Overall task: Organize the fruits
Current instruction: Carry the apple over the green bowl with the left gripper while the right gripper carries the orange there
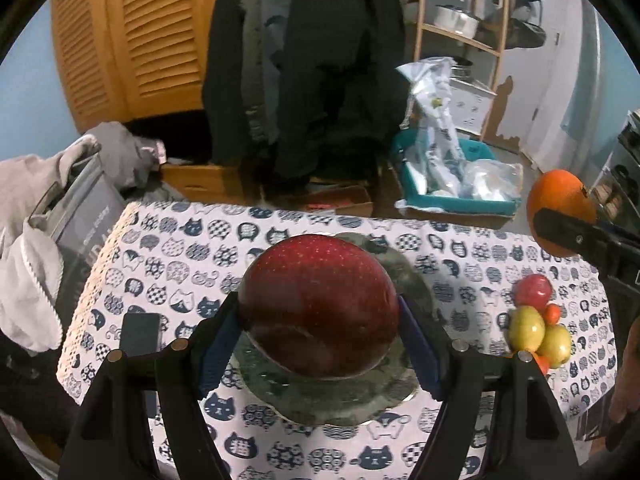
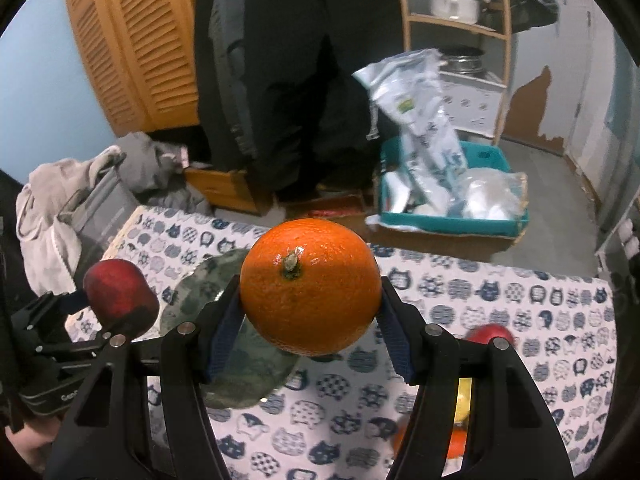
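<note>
My left gripper (image 1: 320, 316) is shut on a dark red apple (image 1: 320, 304) and holds it just above a grey-green plate (image 1: 336, 404) on the cat-print table. My right gripper (image 2: 310, 312) is shut on an orange (image 2: 310, 286), held in the air above the table, right of the plate (image 2: 240, 376). The orange (image 1: 560, 204) and the right gripper also show at the right in the left wrist view. The apple (image 2: 120, 292) shows at the left in the right wrist view. A pile of small red, yellow-green and orange fruits (image 1: 538, 320) lies on the table's right side.
A dark phone (image 1: 140, 332) lies on the cloth left of the plate. Clothes and a dark box (image 1: 76, 232) crowd the table's left edge. Beyond the far edge stand a teal bin with bags (image 1: 452, 176), cardboard boxes, hanging coats and a wooden shelf.
</note>
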Demonstrator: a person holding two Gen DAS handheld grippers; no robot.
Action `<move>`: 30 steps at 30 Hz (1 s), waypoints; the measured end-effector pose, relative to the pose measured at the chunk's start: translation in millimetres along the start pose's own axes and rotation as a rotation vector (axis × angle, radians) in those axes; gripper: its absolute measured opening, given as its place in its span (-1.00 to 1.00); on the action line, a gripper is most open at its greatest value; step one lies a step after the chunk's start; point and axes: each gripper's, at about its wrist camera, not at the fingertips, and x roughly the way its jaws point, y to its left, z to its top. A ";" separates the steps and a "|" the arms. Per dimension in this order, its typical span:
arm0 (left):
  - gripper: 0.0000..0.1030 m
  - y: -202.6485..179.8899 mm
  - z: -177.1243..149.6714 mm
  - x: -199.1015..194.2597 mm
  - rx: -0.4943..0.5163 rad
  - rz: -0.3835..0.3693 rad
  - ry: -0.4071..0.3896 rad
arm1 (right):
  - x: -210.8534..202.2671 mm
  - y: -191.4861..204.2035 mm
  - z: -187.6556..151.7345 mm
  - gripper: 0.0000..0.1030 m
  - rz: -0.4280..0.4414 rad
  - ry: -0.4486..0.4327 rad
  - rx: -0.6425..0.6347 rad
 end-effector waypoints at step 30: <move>0.51 52.0 -49.7 131.1 -0.092 0.035 0.337 | 148.9 54.7 -35.1 0.24 0.086 0.311 -0.052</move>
